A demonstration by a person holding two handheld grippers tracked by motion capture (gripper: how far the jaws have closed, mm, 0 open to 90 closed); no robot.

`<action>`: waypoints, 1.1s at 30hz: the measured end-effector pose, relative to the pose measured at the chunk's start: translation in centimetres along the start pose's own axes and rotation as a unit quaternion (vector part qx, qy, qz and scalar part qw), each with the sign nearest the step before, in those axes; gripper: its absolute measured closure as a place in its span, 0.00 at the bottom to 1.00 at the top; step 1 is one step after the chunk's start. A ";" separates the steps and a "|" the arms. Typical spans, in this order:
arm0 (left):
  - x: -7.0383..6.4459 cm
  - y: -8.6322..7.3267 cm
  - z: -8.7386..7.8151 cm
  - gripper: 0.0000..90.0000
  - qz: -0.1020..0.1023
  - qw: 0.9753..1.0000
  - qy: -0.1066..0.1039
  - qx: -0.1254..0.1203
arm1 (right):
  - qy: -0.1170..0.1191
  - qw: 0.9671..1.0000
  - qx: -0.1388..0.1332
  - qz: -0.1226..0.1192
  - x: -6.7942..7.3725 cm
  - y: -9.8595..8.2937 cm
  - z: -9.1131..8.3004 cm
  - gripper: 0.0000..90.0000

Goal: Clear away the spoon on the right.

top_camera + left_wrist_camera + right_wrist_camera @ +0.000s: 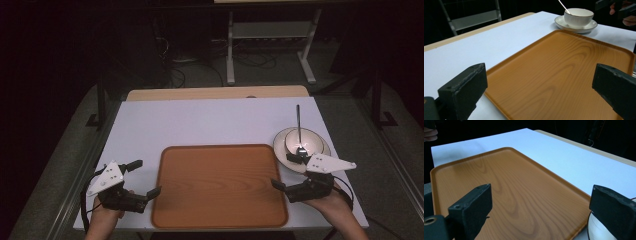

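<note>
Jaws of both grippers stand spread wide with nothing between them, each pair aimed inward across the rectangular orange-brown wood-grain tray (pixel 220 185) that lies flat on the white table top (pixel 200 120). In the high view the left gripper (pixel 145 178), held in the person's left hand (pixel 102 215), sits just off the tray's left edge, its nearer jaw tip reaching that rim and its farther jaw over bare table. In the left gripper view the tray (pixel 564 75) spans the gap between the two black jaws and runs on ahead of them; beyond its far rim stands the white ceramic bowl with a dark rim line (pixel 578 17) on a round white saucer (pixel 564 23), a thin metal spoon handle (pixel 564 6) leaning out of the bowl. The right gripper (pixel 289 171) sits at the tray's right edge, one jaw tip at the rim, the other touching or just over the near edge of the saucer (pixel 280 142); which, I cannot tell. In the right gripper view the tray (pixel 506 187) fills the gap between the jaws, and a curve of the white saucer (pixel 596 230) shows just beside the right-hand jaw. The bowl (pixel 302 140) lies ahead of that gripper, well apart from the left one.
</note>
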State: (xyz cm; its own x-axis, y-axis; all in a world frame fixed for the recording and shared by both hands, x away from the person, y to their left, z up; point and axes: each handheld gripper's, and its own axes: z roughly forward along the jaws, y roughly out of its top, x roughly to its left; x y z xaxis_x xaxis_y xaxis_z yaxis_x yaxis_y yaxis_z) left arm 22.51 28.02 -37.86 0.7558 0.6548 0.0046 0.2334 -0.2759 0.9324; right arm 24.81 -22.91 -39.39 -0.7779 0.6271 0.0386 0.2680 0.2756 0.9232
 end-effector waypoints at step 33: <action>0.1 0.3 -0.6 0.00 -0.011 1.000 0.023 0.002 | -0.031 0.999 0.019 0.015 -2.8 1.8 1.0 0.06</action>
State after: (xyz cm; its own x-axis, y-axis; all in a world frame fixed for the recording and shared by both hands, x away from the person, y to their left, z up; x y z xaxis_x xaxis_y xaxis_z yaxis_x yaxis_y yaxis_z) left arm 22.26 28.43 -37.39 0.7219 0.6920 0.0000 0.2529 -0.2637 0.9309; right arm 28.00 -23.46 -38.24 -0.7326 0.6794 0.0413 0.3127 0.2820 0.9070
